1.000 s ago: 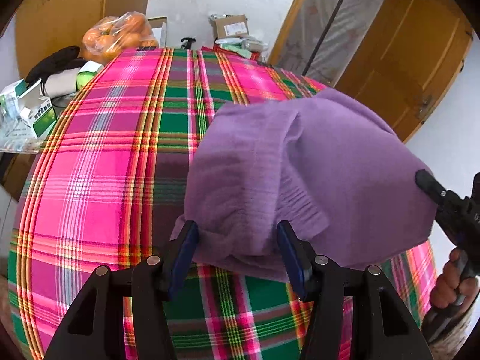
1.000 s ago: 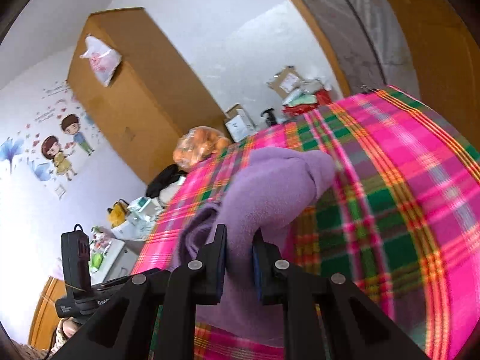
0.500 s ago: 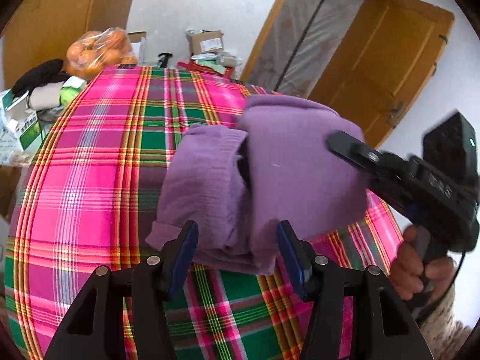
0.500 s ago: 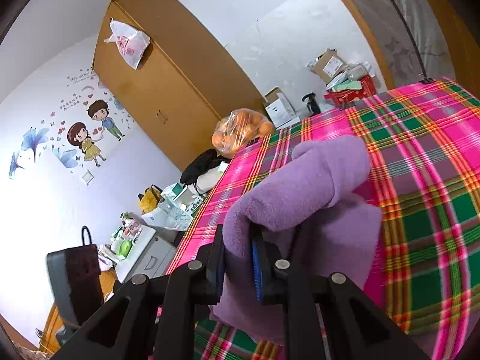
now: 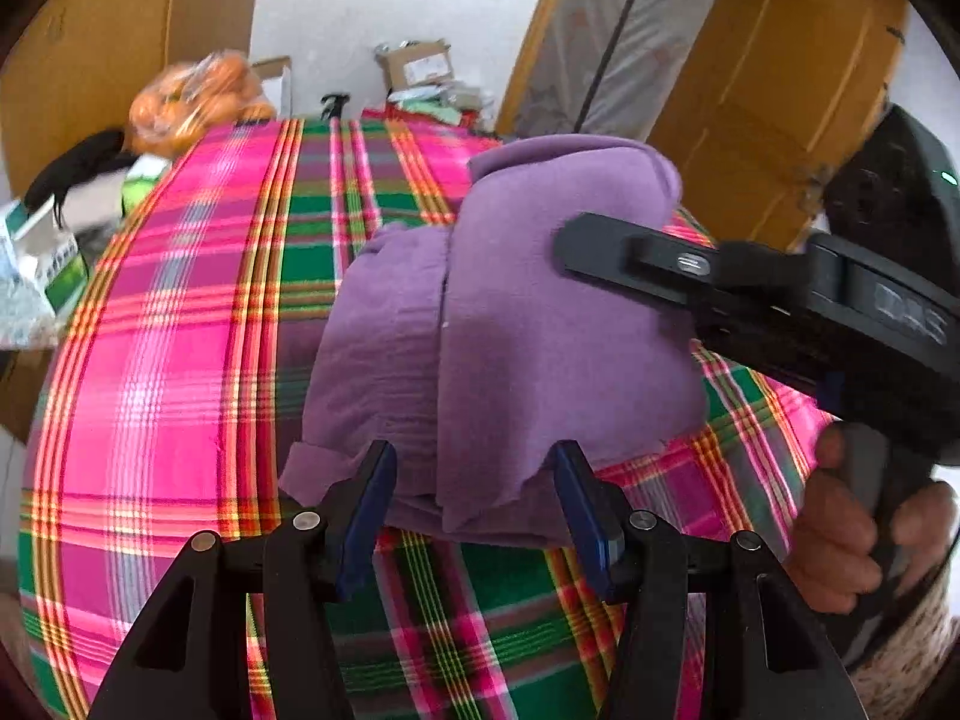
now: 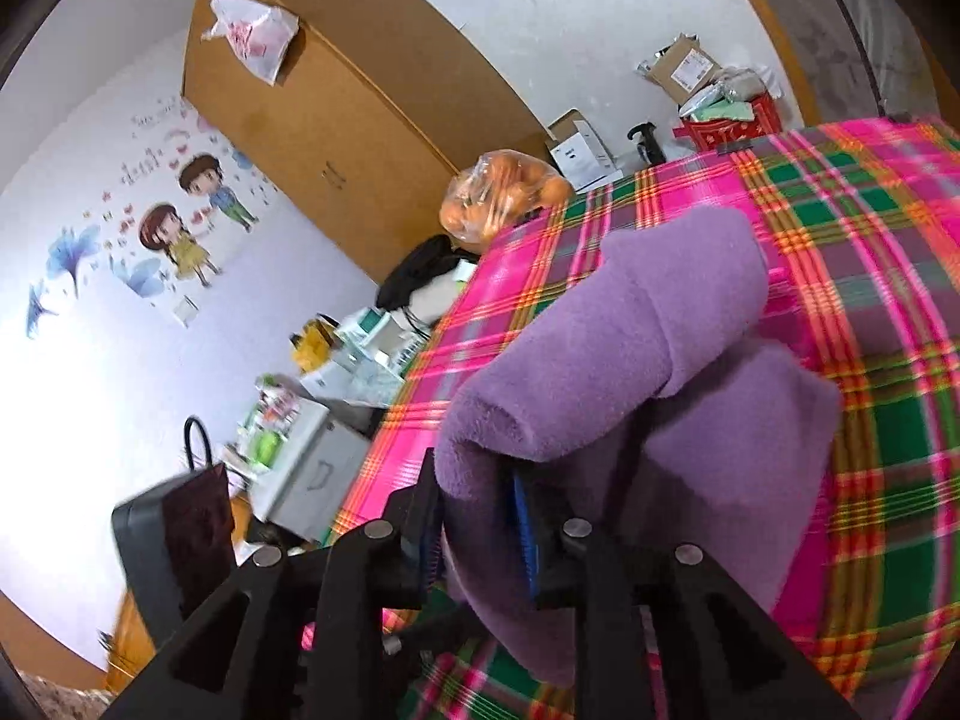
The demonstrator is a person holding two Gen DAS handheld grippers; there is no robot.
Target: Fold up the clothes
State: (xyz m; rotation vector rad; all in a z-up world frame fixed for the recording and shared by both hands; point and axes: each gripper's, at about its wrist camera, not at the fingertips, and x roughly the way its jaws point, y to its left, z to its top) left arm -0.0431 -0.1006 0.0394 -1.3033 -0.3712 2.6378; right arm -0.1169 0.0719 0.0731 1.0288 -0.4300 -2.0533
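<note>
A purple garment (image 5: 540, 348) lies bunched and partly folded on the plaid tablecloth (image 5: 180, 360). My left gripper (image 5: 477, 480) stands open at the garment's near edge, and the hem lies loose between its blue pads. My right gripper (image 6: 474, 498) reaches in from the right over the pile, and its black finger (image 5: 600, 246) lies across the top fold. It holds a thick fold of the purple garment (image 6: 630, 330) up off the pile, and its jaws are opening with the cloth still filling the gap. A hand (image 5: 840, 540) grips its handle.
A bag of oranges (image 5: 192, 102) and boxes (image 5: 36, 264) sit off the table's far left edge. Cardboard boxes (image 5: 420, 66) stand by the far wall near a wooden door (image 5: 780, 90). A wardrobe (image 6: 336, 108) rises at the left.
The right gripper carried its fold of the garment leftward over the pile, making it narrower and thicker, and its jaws have widened. The left gripper stayed put, open.
</note>
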